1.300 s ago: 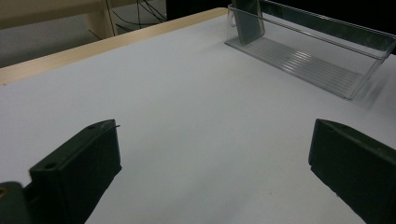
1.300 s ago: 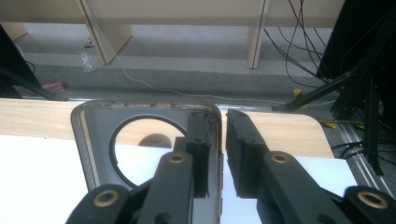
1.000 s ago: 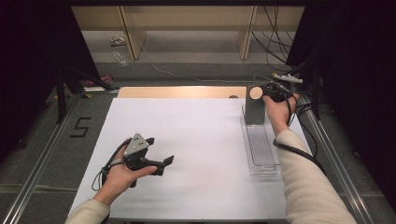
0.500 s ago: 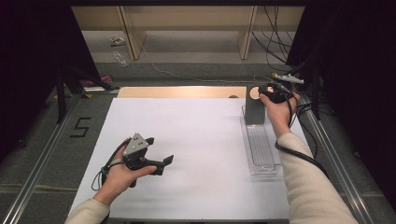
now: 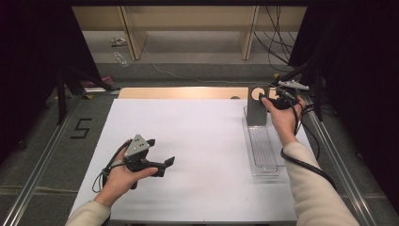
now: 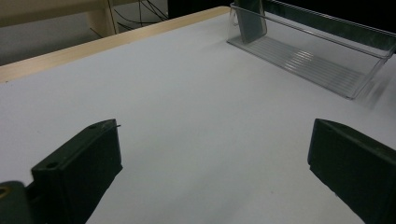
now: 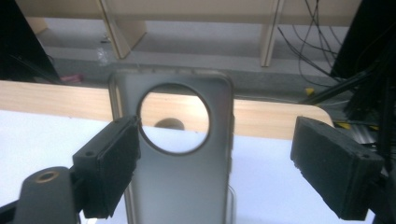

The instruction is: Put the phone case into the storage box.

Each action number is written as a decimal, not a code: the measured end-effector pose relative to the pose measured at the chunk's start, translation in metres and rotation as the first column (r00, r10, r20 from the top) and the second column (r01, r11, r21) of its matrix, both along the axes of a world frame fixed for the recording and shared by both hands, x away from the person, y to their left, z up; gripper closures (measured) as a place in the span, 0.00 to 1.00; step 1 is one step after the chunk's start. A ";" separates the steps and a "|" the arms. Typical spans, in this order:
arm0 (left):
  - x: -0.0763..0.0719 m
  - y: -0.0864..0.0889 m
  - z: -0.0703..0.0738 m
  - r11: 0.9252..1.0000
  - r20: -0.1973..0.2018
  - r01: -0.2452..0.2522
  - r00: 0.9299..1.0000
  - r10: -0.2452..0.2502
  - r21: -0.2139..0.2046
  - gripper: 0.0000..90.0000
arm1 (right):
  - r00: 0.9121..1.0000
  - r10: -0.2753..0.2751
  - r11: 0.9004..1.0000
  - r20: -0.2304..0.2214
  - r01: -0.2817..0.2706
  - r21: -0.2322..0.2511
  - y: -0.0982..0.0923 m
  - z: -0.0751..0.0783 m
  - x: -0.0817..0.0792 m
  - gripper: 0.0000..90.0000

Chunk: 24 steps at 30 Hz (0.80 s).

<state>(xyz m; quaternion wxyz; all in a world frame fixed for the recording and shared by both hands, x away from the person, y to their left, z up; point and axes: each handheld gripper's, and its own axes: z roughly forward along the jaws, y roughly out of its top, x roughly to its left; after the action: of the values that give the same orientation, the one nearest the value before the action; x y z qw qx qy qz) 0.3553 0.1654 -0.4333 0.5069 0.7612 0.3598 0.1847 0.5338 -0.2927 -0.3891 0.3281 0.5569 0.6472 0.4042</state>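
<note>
Both grippers' jaws (image 5: 160, 160) (image 5: 268, 101) wide apart

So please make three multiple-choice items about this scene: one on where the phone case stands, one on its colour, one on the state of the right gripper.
1. Where does the phone case stand?
A. at the far end of the clear tray
B. flat in the middle of the white table top
C. between the left gripper's jaws

2. What colour is the phone case?
A. red
B. translucent grey
C. yellow

3. How stands the right gripper?
A. shut on the case
B. shut on nothing
C. open

Answers: 1 A, the high view shows it upright in the tray's far end. 2 B, the table shows dimly through it. 3 C, the jaws have just been opening and stand apart, clear of the case.
</note>
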 end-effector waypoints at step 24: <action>0.000 0.000 -0.001 1.000 -0.005 -0.007 1.000 0.006 -0.001 0.03 | 0.997 0.076 0.997 0.030 -0.076 0.005 0.000 -0.005 -0.045 0.18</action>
<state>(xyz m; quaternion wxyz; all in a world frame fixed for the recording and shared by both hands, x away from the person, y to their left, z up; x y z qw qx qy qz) 0.3552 0.1654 -0.4340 0.5060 0.7602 0.3635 0.1844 0.4891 -0.2929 -0.3942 0.3204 0.5268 0.6616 0.4268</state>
